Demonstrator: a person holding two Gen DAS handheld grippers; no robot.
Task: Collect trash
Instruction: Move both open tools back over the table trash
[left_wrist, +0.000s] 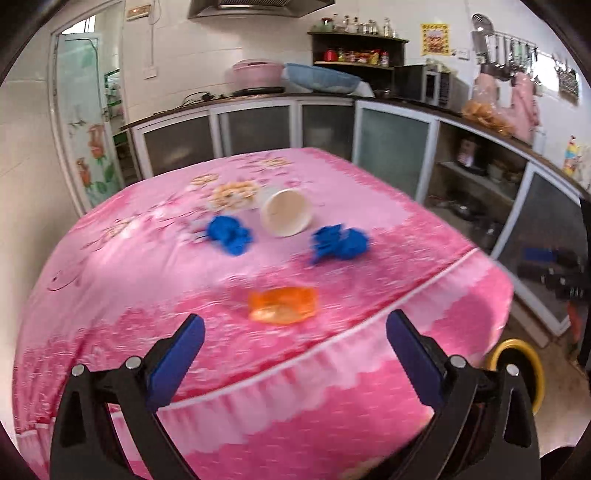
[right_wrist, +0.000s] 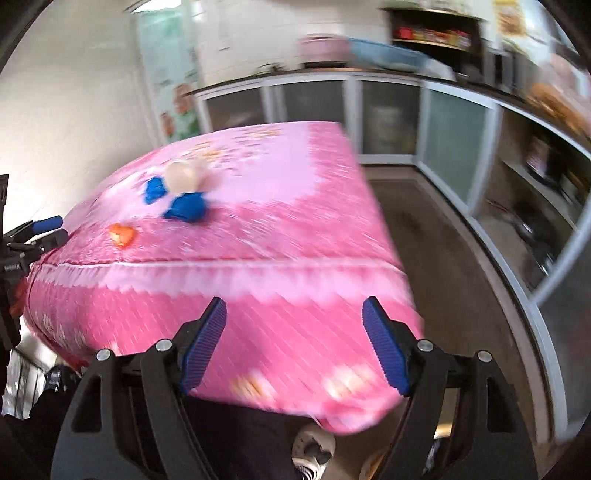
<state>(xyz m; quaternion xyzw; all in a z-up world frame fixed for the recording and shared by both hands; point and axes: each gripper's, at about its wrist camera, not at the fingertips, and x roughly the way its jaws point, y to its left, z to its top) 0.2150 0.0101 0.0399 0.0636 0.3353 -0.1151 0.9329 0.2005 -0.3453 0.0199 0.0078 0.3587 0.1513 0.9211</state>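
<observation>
trash ahead of two released claws
crumpled orange plastic wrapper (left_wrist: 282, 305) lies on the pink-clothed counter (left_wrist: 129, 266) just beyond the empty left claw (left_wrist: 295, 338); right claw (right_wrist: 294, 321) gapes, empty, well short.

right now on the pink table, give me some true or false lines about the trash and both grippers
1. The white cup lies on its side. True.
2. Three blue crumpled wads lie by the cup. False: there are two, one wad to its left and another to its right in the left wrist view.
3. The orange wrapper lies nearer the table's front edge than the cup. True.
4. The left gripper holds the wrapper. False: it is open and empty.
5. The right gripper is shut. False: its jaws stand apart, empty.
</observation>
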